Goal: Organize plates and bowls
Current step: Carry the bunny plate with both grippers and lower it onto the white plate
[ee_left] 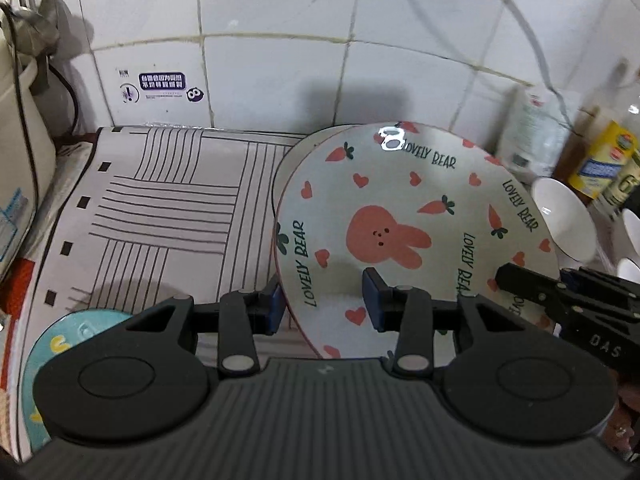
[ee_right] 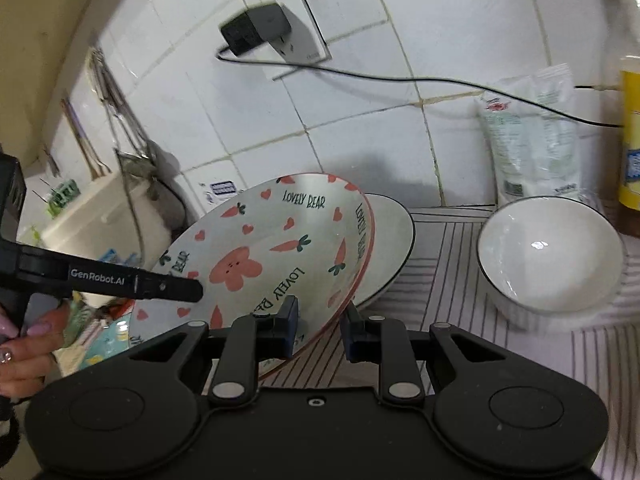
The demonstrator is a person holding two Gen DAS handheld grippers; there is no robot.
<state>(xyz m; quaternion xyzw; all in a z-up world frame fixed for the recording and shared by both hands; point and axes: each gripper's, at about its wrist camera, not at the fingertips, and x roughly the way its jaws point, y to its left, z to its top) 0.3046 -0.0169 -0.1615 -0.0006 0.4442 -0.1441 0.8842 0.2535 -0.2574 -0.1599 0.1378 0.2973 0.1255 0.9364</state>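
Note:
A pale plate with a pink rabbit, carrots and "LOVELY BEAR" lettering [ee_left: 400,216] is held tilted above the striped mat. My left gripper [ee_left: 326,306] straddles its near rim, one pad under it and one over it. My right gripper [ee_right: 320,328] straddles the opposite rim of the same plate [ee_right: 272,248]. A white plate with a dark rim [ee_right: 394,240] lies on the mat right behind it, and its edge shows in the left wrist view [ee_left: 286,160]. A white bowl [ee_right: 550,256] stands to the right.
A striped mat [ee_left: 168,216] covers the counter. A blue plate [ee_left: 60,344] lies at its near left corner. A cream utensil holder [ee_right: 108,224] stands at the left. A white bag [ee_right: 532,140], bottles [ee_left: 604,156] and more white bowls [ee_left: 564,220] stand at the right against the tiled wall.

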